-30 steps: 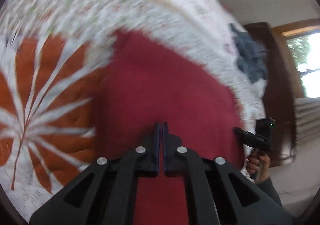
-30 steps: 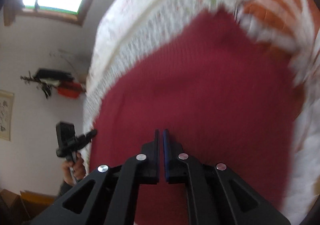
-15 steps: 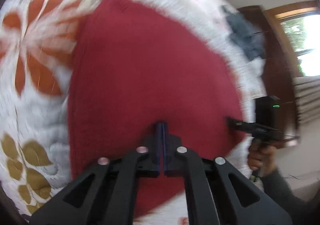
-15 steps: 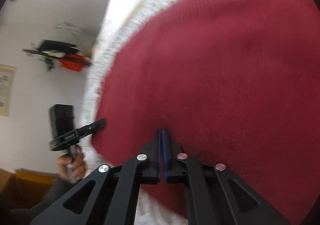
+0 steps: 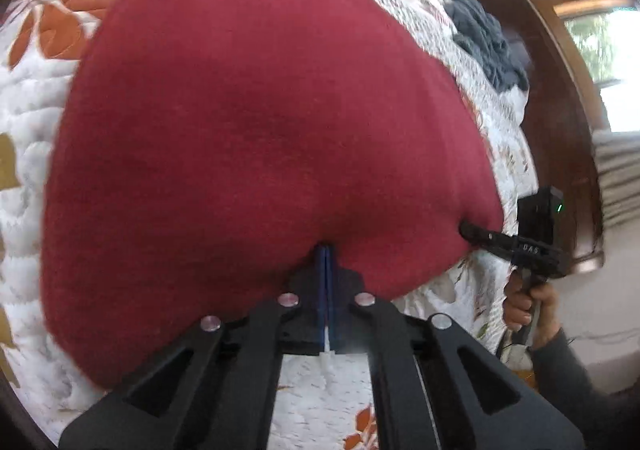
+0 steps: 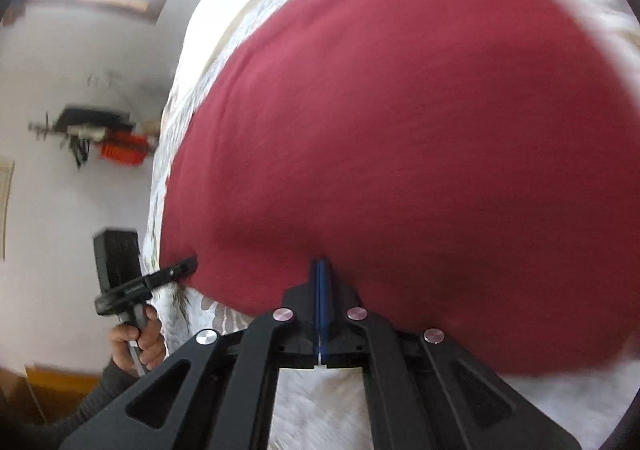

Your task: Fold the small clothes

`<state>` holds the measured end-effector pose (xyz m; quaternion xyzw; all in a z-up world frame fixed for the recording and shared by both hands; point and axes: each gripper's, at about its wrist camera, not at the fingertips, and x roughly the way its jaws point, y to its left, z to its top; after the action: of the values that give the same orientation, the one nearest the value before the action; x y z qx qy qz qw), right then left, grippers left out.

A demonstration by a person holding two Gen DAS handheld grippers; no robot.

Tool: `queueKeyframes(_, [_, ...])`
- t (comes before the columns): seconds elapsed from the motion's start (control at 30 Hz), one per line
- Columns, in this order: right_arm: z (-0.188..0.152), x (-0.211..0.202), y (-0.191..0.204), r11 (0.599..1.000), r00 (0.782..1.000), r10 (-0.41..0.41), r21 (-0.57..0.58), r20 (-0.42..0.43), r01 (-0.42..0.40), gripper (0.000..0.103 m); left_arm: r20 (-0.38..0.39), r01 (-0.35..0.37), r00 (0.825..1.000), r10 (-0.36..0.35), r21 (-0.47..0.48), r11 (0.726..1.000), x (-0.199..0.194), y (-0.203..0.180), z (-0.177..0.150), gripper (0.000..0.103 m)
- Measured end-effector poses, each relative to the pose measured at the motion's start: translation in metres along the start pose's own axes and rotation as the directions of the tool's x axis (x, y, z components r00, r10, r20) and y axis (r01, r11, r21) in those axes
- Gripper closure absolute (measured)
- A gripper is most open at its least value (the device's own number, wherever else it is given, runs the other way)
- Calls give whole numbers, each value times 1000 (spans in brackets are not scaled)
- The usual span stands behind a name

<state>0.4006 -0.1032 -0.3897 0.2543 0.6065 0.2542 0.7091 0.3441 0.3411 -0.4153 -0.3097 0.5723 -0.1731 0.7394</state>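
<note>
Left gripper and right gripper each pinch the near edge of the red knit garment over the quilted bedspread.

The left gripper has its two fingers pressed tight together, pinching the near edge of the red cloth. The right gripper is squeezed closed the same way on that edge, further along. A hand in a dark sleeve grips each handle, and both grippers point forward side by side.
</note>
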Motion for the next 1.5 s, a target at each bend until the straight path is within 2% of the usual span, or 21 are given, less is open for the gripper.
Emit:
queueKeyframes(0.17, [6,-49,-49,993,990,-95,82,102,86,103,30,14,999,-11,-87,996,-31,28,-12,101])
queueKeyframes(0.27, [3,-74,-52,986,977,-146,105,155,131,103,56,-13,998,19,-113,994,-62,39,-21,101])
queueKeyframes(0.33, [0,-88,-40,978,961,-200,95,191,184,97,82,-8,996,20,-145,989,-80,44,-24,91])
queueKeyframes(0.37, [-4,-93,-27,971,949,-240,72,207,230,93,95,-1,995,16,-160,987,-89,48,-25,79])
queueKeyframes(0.47, [-23,-88,24,925,912,-339,-98,231,368,56,145,-1,989,29,-189,982,-130,63,-26,34])
queueKeyframes(0.5, [-36,-80,50,884,896,-374,-198,240,422,40,158,8,987,24,-195,981,-139,66,-23,30])
queueKeyframes(0.53, [-48,-67,72,844,881,-399,-274,254,461,36,160,32,987,1,-205,978,-141,65,-16,30])
queueKeyframes(0.57, [-65,-46,103,774,861,-429,-380,275,507,36,157,69,987,-34,-223,972,-146,72,-12,27])
queueKeyframes(0.6, [-76,-26,125,727,851,-442,-443,284,525,34,157,87,986,-51,-233,969,-147,73,-10,25])
queueKeyframes(0.63, [-92,-1,151,656,840,-452,-526,301,541,31,161,110,984,-71,-249,962,-151,79,-6,24])
queueKeyframes(0.67, [-108,22,174,585,826,-456,-589,331,558,29,161,127,983,-87,-258,958,-151,83,-2,22])
queueKeyframes(0.73, [-133,59,206,477,810,-456,-668,369,572,26,144,161,982,-125,-273,948,-146,87,9,22])
queueKeyframes(0.77, [-146,84,226,402,800,-454,-712,391,576,26,132,169,982,-136,-278,946,-136,82,18,21])
queueKeyframes(0.87, [-164,133,257,243,775,-443,-771,452,589,26,93,194,980,-174,-285,939,-116,84,36,21])
queueKeyframes(0.9, [-167,145,265,209,768,-440,-778,466,592,26,83,200,979,-184,-288,937,-103,79,43,21])
queueKeyframes(0.97, [-177,166,277,117,743,-435,-787,508,606,26,72,214,977,-202,-294,932,-94,85,56,21])
queueKeyframes(1.0, [-179,181,284,47,721,-433,-785,541,618,26,74,227,974,-215,-294,928,-88,88,65,21])
queueKeyframes(1.03, [-180,187,284,10,708,-432,-782,559,624,26,72,236,972,-225,-294,926,-84,90,71,21])
queueKeyframes(1.17, [-179,221,289,-91,677,-441,-780,589,619,27,51,233,972,-228,-283,930,-67,96,101,21])
queueKeyframes(1.2, [-179,227,289,-102,671,-443,-777,595,621,27,46,235,972,-231,-281,931,-63,97,109,21])
queueKeyframes(1.5, [-164,249,287,-83,658,-441,-757,611,648,28,-45,243,965,-258,-206,948,-25,86,157,21])
